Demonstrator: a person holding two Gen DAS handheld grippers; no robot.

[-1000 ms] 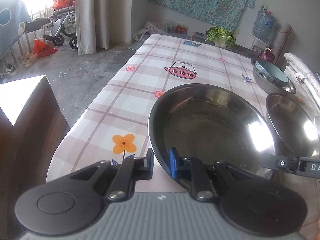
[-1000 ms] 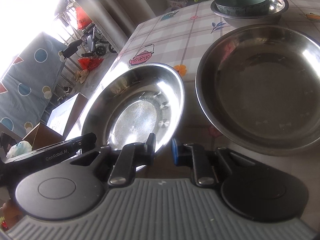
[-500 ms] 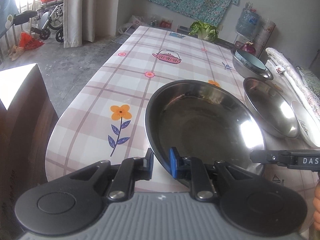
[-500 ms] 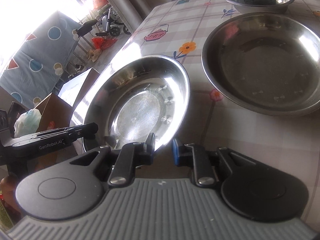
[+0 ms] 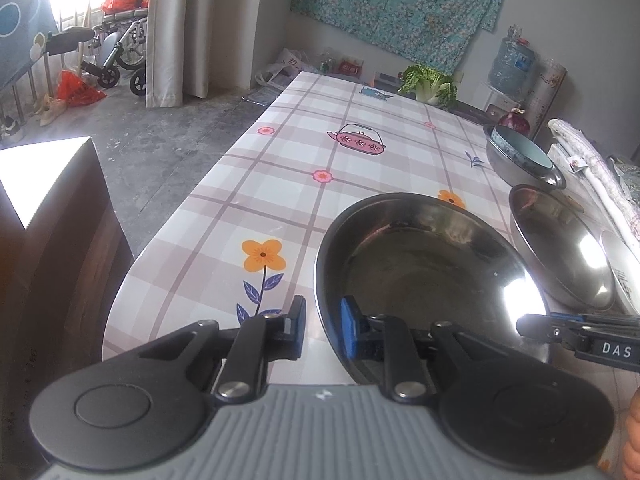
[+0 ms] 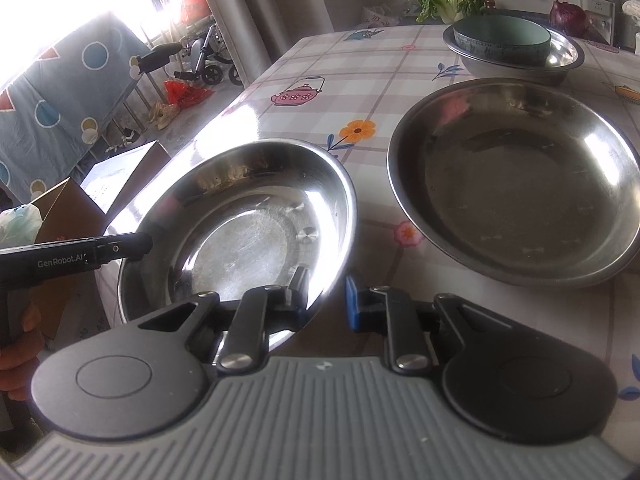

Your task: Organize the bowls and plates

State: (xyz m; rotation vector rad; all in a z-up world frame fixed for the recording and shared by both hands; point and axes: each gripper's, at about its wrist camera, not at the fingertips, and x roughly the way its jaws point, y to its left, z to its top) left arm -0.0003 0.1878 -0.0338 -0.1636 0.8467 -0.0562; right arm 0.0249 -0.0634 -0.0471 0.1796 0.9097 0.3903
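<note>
The round, shallow stainless-steel plate (image 5: 432, 276) is held at the near end of the table with the checked, flower-printed cloth (image 5: 320, 160), gripped at two edges. The left gripper (image 5: 322, 328) pinches its near rim, fingers almost closed, blue pad (image 5: 349, 326) inside the dish. The right gripper (image 6: 327, 296) clamps the opposite rim, fingers nearly together. Just beside lies a larger steel plate (image 6: 516, 184); beyond it, a steel bowl (image 6: 560, 58) holding a green ceramic bowl (image 6: 502, 36).

The white plate (image 5: 624, 280) is cut off at the left wrist view's right edge, behind a steel bowl (image 5: 560, 248).
</note>
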